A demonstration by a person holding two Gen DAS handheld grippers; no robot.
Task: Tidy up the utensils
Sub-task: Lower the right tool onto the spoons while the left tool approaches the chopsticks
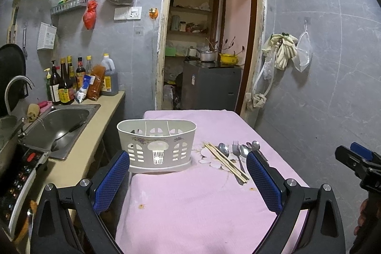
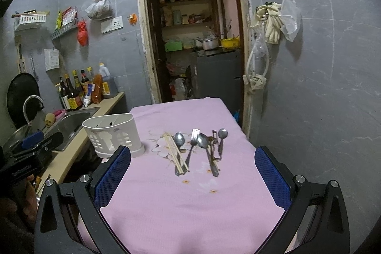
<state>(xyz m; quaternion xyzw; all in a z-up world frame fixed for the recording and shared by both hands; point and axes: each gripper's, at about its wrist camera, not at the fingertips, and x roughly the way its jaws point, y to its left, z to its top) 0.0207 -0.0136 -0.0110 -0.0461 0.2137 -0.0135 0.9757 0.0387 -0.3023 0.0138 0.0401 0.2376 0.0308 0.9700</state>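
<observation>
On bench (image 2: 166, 206) beside empty-looking caddy (image 2: 114, 135): chopsticks (image 2: 176, 151), fork (image 2: 191, 144), spoons (image 2: 204, 146) all unsorted, nothing yet stowed; left gripper (image 1: 188, 170) and right gripper (image 2: 193, 168) spread wide, holding nothing.

Grey tiled wall (image 1: 321, 16) surrounds an open pantry doorway (image 1: 209, 39)

Caddy (image 2: 112, 135) base hidden behind blue pad (contents unreadable).
</observation>
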